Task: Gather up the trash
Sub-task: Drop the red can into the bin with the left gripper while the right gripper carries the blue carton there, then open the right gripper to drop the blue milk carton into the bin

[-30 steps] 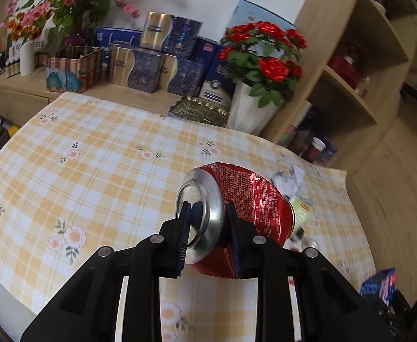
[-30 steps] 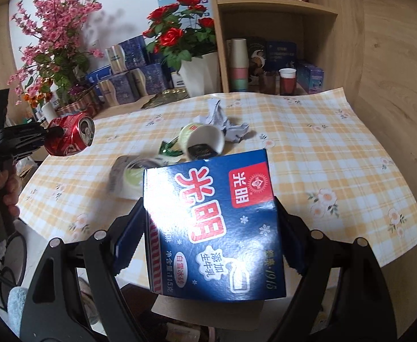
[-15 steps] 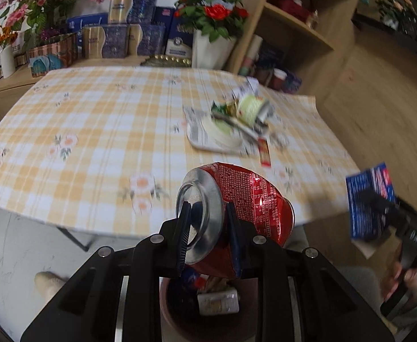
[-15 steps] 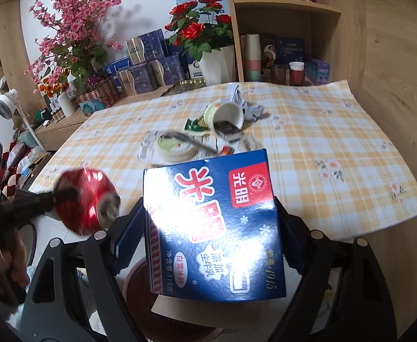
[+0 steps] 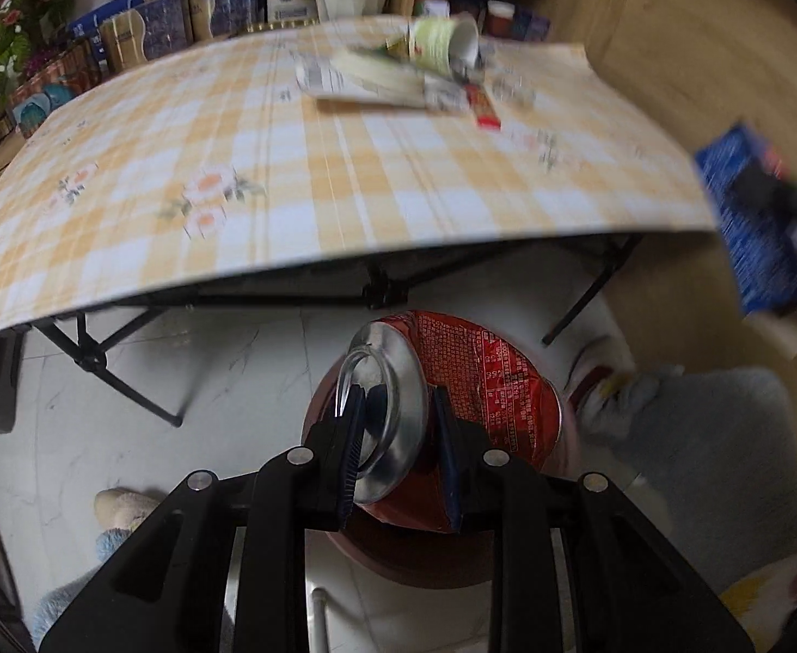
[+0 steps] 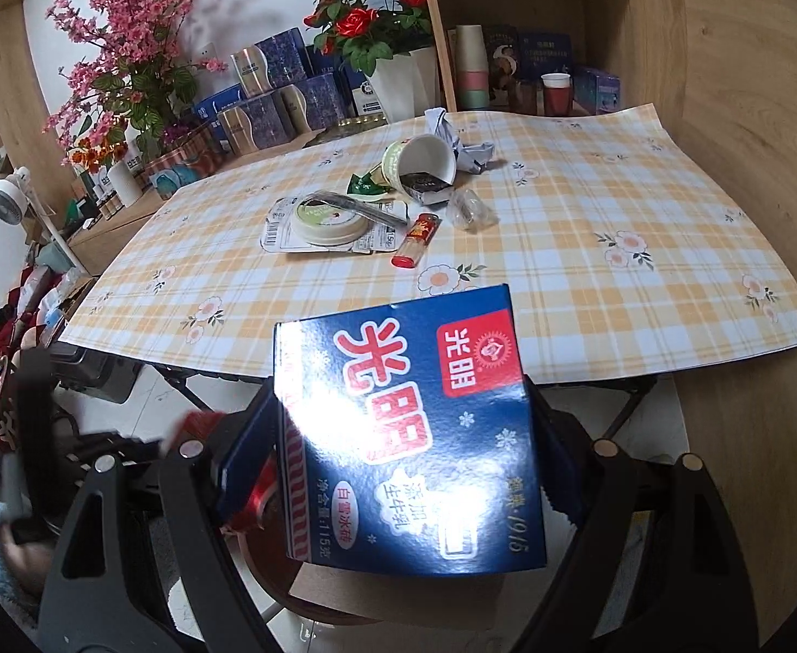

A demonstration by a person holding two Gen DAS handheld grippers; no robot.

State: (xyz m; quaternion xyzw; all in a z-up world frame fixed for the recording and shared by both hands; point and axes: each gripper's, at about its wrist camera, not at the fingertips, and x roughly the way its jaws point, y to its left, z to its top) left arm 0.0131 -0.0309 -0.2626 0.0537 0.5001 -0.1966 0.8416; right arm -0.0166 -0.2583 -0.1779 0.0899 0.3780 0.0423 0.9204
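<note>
Between the left gripper's fingers sits the can, over the bin on the floor below the table edge, while the carton fills the right gripper's fingers, with the cup, lid and wrappers on the table beyond.

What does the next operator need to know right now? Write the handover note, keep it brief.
Left gripper: shut on the crushed red can, above the brown bin on the floor.
Right gripper: shut on the blue carton, near the table edge, also over the bin.
Neither item has been dropped yet.
On the table: paper cup, round lid, red wrapper, crumpled paper, clear plastic.
Next: release both, then collect the rest.
</note>
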